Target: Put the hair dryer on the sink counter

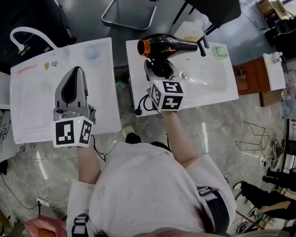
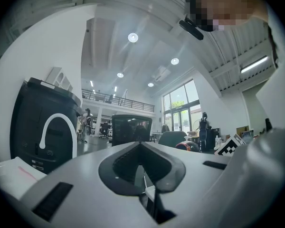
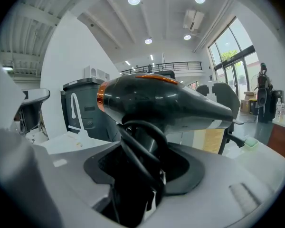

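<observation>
A black hair dryer [image 1: 167,46] with an orange ring at its rear lies crosswise over the back left part of the white sink counter [image 1: 222,94]. My right gripper [image 1: 160,69] is shut on its handle, with the black cord looped round the handle [image 3: 137,146]. In the right gripper view the dryer body [image 3: 166,101] fills the middle, nozzle pointing right. Whether the dryer touches the counter I cannot tell. My left gripper [image 1: 78,70] hangs over the other white counter [image 1: 29,107] at the left, shut and holding nothing; its jaws [image 2: 143,175] meet in a point.
A black faucet [image 1: 203,46] and a green soap dish [image 1: 219,52] stand at the sink's back edge. A white curved faucet [image 1: 27,33] rises from the left counter. Black chairs [image 1: 209,1] stand behind, a wooden cabinet [image 1: 251,78] to the right. A gap separates the two counters.
</observation>
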`<state>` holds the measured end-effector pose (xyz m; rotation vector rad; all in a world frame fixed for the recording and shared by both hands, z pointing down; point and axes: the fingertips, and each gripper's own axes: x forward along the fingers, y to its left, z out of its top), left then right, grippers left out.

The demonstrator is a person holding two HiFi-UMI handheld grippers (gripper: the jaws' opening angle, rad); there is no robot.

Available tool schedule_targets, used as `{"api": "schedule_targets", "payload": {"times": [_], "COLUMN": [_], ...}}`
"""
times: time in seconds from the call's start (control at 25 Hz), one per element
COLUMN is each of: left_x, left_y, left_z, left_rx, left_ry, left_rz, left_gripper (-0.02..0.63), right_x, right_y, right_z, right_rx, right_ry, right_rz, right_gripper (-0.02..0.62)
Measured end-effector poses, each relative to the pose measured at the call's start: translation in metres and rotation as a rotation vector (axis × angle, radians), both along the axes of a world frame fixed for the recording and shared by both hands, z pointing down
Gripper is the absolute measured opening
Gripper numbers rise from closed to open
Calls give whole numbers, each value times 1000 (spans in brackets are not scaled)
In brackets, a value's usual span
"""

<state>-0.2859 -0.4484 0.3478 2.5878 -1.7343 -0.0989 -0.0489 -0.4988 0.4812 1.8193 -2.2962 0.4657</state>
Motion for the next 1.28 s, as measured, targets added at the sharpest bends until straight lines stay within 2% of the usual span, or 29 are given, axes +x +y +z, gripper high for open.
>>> {"api": "schedule_targets", "payload": {"times": [0.12,0.56,1.28], "left_x": [-5,-24,-45], "left_y": [-2,-2,5], "left_z": [2,16,33], "left_rx": [-6,-42,-88], "left_ry": [6,9,-1], "left_rz": [-5,-36,-93], "left_gripper": [8,8,8], "right_x": [-6,-18,-17], "right_y": [-8,-24,-47], "right_z": [19,90,152], "right_rx": [-50,-236,-393], "right_ry": [38,82,115], "right_rz": [-9,-22,-19], "right_gripper": [245,245,247]}}
